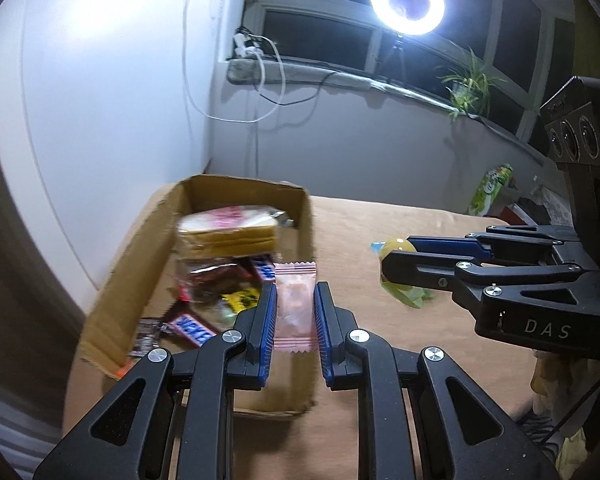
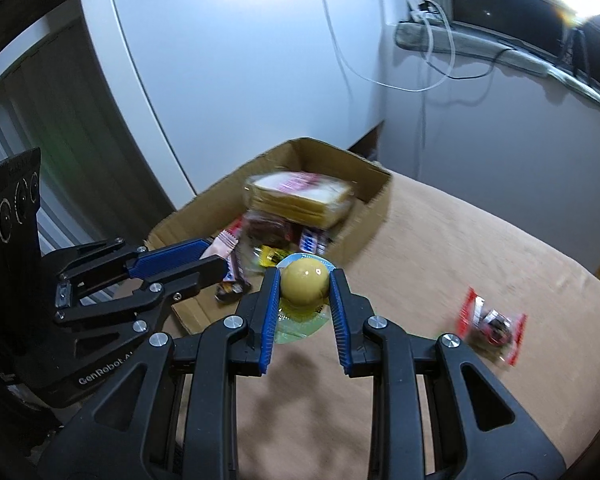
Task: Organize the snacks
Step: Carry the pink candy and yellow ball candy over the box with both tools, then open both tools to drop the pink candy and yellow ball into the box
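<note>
A tan-covered table (image 1: 380,248) is carrying a cardboard box (image 1: 140,264) crowded with a wrapped sandwich (image 1: 228,232) and chocolate bars (image 1: 190,326). The left gripper (image 1: 295,312) is clamping a pink sachet (image 1: 295,308) at the box's near wall; the right gripper (image 2: 305,292) is pinching a yellow jelly cup (image 2: 303,286) beside it. A red packet (image 2: 490,328) is lying apart.

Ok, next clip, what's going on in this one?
A person is sorting snacks with two handheld grippers. The left gripper is shut on a pink wrapped snack, held over the cardboard box, which already holds a bread pack and chocolate bars. The right gripper is shut on a yellow jelly cup, just beside the box. One red wrapped snack lies on the tan tabletop.
</note>
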The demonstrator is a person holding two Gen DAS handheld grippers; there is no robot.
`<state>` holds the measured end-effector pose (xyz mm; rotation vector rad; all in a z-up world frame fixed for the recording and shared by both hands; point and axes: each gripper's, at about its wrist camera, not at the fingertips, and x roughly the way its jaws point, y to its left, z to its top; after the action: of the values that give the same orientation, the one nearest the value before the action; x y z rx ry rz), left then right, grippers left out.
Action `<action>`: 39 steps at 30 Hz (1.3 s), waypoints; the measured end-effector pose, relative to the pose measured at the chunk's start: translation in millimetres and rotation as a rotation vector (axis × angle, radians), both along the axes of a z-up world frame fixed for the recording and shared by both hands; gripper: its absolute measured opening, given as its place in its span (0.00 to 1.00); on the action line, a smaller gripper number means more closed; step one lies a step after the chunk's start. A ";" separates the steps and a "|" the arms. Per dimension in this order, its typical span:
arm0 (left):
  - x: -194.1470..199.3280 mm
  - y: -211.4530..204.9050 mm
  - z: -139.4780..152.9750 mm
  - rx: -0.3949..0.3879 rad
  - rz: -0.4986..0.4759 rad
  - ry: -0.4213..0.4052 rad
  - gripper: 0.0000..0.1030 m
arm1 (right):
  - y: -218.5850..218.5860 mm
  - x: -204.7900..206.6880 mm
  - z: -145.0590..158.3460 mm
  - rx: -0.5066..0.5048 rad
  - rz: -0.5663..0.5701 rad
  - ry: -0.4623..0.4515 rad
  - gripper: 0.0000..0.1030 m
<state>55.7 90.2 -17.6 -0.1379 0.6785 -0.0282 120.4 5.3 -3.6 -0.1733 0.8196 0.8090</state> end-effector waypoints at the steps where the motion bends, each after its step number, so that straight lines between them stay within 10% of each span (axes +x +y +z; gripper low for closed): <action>1: 0.1 3.9 -0.1 0.000 0.004 0.000 0.17 | 5.3 1.2 -0.4 0.001 0.006 0.003 0.25; 39: 22.3 72.0 -31.8 -0.013 0.133 0.083 0.21 | 79.8 37.8 -38.8 -0.056 0.074 0.098 0.27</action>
<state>78.0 162.2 -49.4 -0.1971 0.7505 0.1014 158.3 85.1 -42.5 -0.2162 0.9332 0.8699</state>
